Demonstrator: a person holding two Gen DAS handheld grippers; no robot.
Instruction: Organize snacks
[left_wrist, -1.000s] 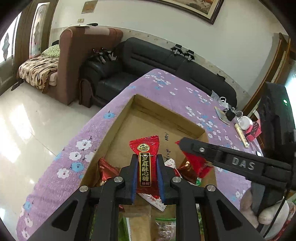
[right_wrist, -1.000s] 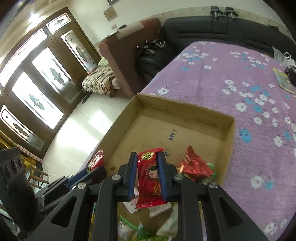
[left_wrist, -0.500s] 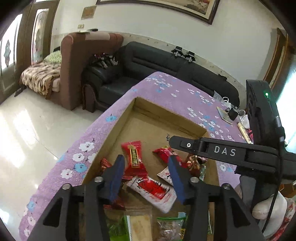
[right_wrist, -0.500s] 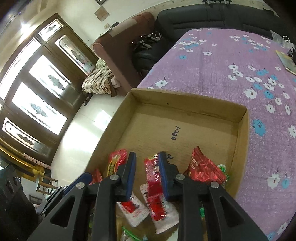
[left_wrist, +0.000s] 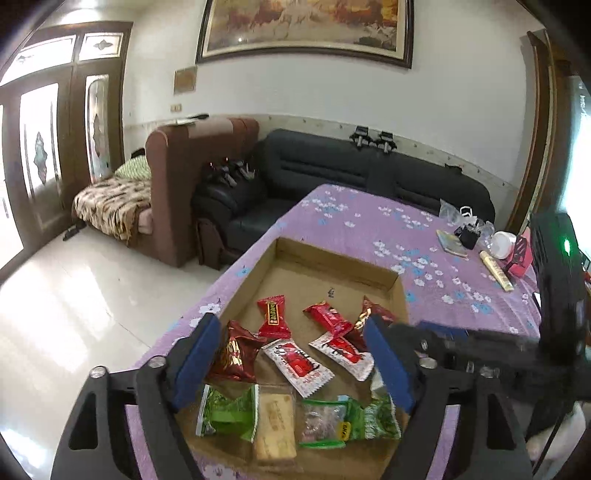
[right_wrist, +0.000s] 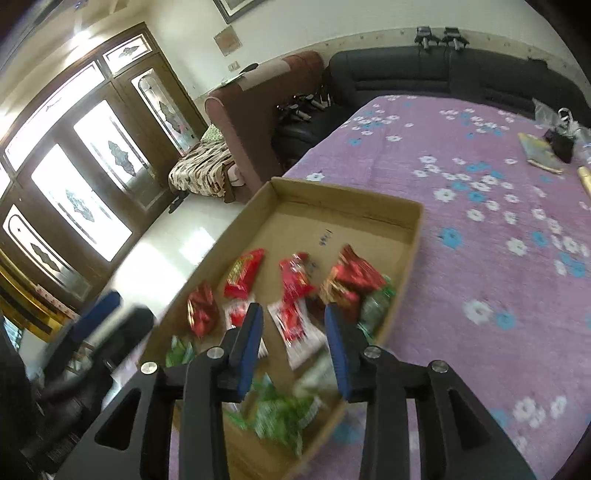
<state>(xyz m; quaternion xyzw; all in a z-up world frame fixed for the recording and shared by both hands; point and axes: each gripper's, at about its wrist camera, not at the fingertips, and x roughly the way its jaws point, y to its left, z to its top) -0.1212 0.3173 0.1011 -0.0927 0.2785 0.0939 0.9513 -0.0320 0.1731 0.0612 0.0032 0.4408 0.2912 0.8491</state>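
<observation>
Shallow cardboard tray (left_wrist: 393, 275) at the surface's near edge holds glossy red and green snack packets (left_wrist: 295, 363). Left hand-held gripper (left_wrist: 291, 360) has just opened wide; right hand-held gripper (right_wrist: 293, 341) just opened narrowly. Both empty.

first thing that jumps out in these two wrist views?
The shallow cardboard box on the purple flowered tablecloth, with red candy wrappers scattered mid-box and green packets along its near edge. Both grippers hang over that near end with nothing between the fingers: the left gripper has just been opening wide, the right gripper has just been opening too, though it stands narrower.
</observation>
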